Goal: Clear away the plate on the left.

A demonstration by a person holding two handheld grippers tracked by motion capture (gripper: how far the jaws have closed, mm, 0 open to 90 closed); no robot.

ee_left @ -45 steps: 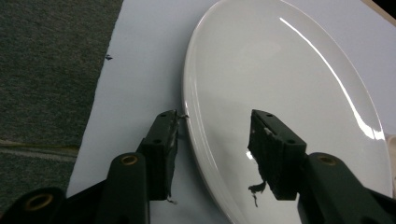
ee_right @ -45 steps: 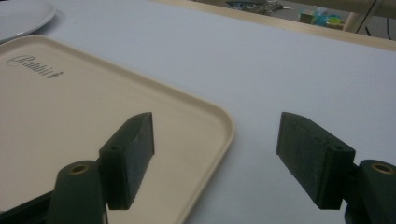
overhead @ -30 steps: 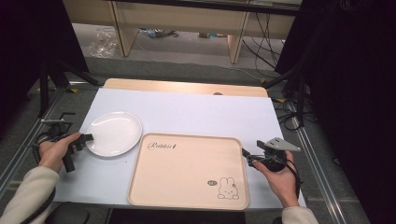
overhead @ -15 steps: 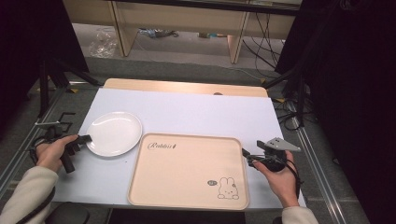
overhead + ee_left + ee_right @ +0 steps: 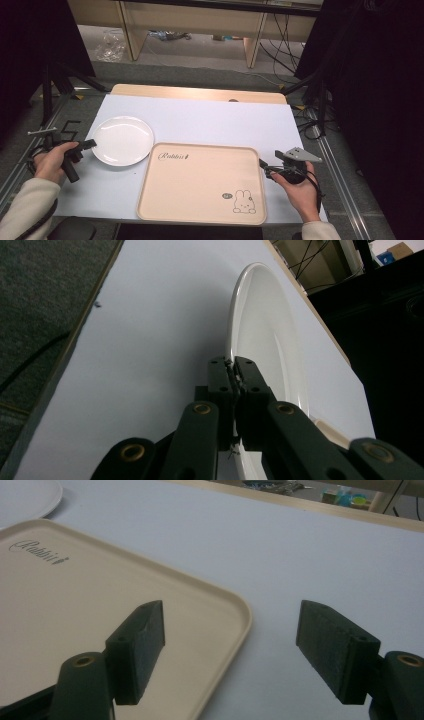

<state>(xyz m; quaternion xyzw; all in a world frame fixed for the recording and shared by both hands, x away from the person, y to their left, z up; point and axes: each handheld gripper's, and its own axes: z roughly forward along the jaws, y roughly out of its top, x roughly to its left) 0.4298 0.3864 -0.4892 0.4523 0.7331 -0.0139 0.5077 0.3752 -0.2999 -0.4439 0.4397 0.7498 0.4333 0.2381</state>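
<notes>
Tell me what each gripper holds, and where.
Left gripper is clamped on the round white plate's near rim. Right gripper is open, holding nothing.

Plate [image 5: 122, 140]: glossy white, looking like glazed ceramic or hard plastic, smooth, catching soft highlights along its rim. Tray [image 5: 202, 182]: matt cream plastic by the look of it, smooth, carrying printed script and a rabbit drawing. Table [image 5: 210, 120]: pale matt sheet covering the top, showing no glare; a light wood-look edge is showing along the far side. Left gripper [image 5: 234, 371]: matt black plastic jaws with brass-coloured rivets. Right gripper [image 5: 230, 640]: black pads [image 5: 145, 645] showing a fine rough texture. Sleeves [image 5: 25, 210]: off-white cloth, looking soft.
</notes>
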